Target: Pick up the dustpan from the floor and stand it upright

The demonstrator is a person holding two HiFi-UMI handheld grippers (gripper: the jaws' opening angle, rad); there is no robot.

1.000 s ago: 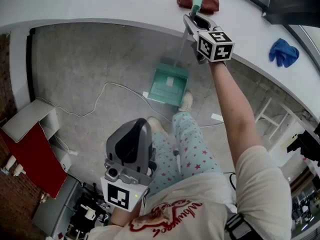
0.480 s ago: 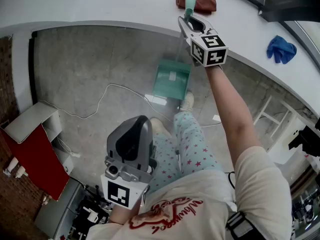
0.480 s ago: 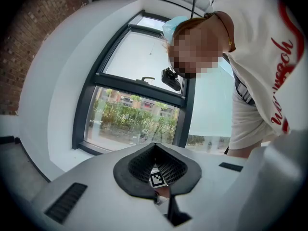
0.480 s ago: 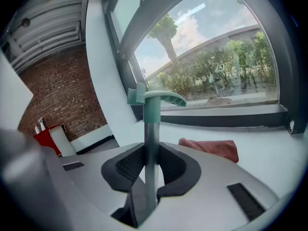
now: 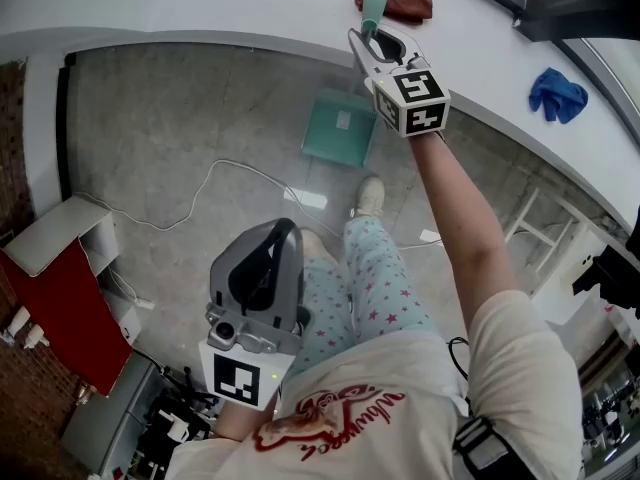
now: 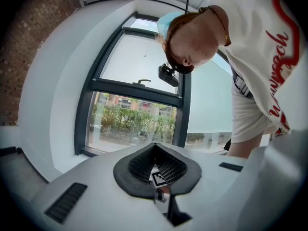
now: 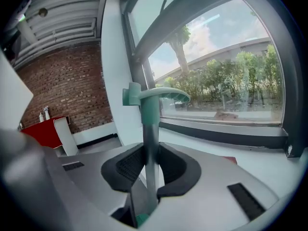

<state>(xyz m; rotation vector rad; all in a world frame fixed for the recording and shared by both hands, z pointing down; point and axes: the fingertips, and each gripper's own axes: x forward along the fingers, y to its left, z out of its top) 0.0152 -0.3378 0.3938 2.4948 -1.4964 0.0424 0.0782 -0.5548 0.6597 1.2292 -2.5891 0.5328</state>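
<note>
Your right tool (image 5: pixel 372 50) is closed narrowly on the grey shaft of the dustpan (image 5: pixel 340 128), and the right gripper view shows the two dark pads pressing that shaft from either side (image 7: pixel 151 150). The green grip of the dustpan (image 7: pixel 154 96) sticks out past the tool's tips, and in the head view it crosses the white ledge (image 5: pixel 200 8) beside the brown cloth (image 5: pixel 408 3). The shaft runs down from your tool to the green pan, which sits below it over the grey floor (image 5: pixel 150 128), just ahead of your shoe (image 5: pixel 370 196). From this steep angle you cannot tell whether the pan touches the floor or hangs clear of it. Your left tool (image 5: pixel 283 230) is drawn in close to your body, above your star-patterned trousers (image 5: pixel 375 288), well apart from the dustpan. In the left gripper view its jaws (image 6: pixel 155 148) stand together with nothing held between them, pointing toward a dark-framed window (image 6: pixel 139 88). A white cable (image 5: pixel 230 173) loops across the floor to the left of the pan, a blue cloth (image 5: pixel 555 93) lies on the ledge to the right, and a red panel (image 5: pixel 60 313) stands at the left edge by the brick wall (image 7: pixel 62 76).
</note>
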